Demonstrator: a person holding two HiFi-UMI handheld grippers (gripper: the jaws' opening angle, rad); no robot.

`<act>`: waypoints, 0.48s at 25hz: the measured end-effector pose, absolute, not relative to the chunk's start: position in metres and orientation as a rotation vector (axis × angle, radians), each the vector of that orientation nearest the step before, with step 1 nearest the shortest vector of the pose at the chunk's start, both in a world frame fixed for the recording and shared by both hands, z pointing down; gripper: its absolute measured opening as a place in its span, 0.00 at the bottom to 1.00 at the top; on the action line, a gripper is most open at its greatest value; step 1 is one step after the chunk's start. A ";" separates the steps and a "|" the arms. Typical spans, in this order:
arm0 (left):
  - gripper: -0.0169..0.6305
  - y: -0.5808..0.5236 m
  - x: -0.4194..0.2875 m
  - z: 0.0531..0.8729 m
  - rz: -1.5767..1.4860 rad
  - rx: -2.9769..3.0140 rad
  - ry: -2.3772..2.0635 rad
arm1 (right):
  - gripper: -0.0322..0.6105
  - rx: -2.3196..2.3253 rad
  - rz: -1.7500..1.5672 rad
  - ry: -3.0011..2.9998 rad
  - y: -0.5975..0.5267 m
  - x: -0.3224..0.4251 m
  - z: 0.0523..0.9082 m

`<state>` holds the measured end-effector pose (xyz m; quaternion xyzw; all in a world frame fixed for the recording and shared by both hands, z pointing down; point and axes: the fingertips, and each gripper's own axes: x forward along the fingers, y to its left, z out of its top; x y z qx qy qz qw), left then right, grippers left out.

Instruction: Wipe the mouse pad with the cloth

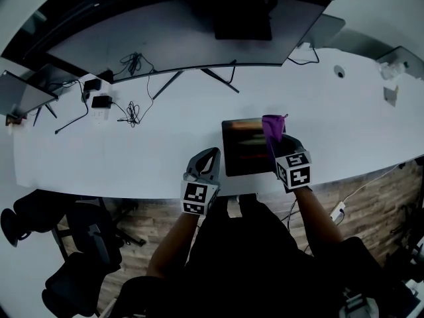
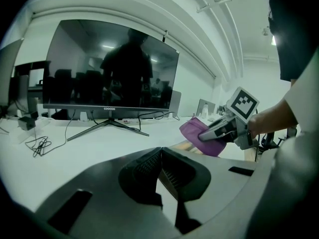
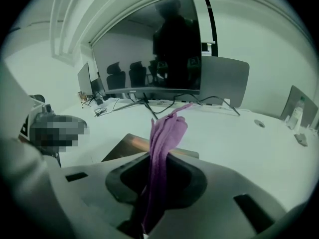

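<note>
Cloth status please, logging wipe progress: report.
Right gripper shut on cloth, over the mouse pad, right side. Left gripper shut, empty, left of pad. Nothing lying on pad.

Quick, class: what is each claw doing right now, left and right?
Left claw: closed, holding nothing.
Right claw: closed on the purple fabric cloth.

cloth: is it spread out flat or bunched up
Bunched up: the cloth stands as a folded strip pinched between the jaws of the right gripper, over the mouse pad, not laid flat.
</note>
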<state>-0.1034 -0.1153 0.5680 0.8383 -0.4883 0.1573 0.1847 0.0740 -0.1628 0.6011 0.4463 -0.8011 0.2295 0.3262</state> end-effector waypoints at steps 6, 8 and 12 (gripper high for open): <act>0.06 -0.112 -0.121 0.572 0.396 2.293 -1.393 | 0.16 1.115 0.663 -2.119 -0.142 0.023 0.615; 0.06 -0.110 -0.127 0.573 0.388 2.280 -1.395 | 0.16 1.090 0.712 -2.132 -0.135 0.006 0.619; 0.06 -0.104 -0.139 0.578 0.402 2.289 -1.401 | 0.16 1.040 0.798 -2.140 -0.121 -0.020 0.629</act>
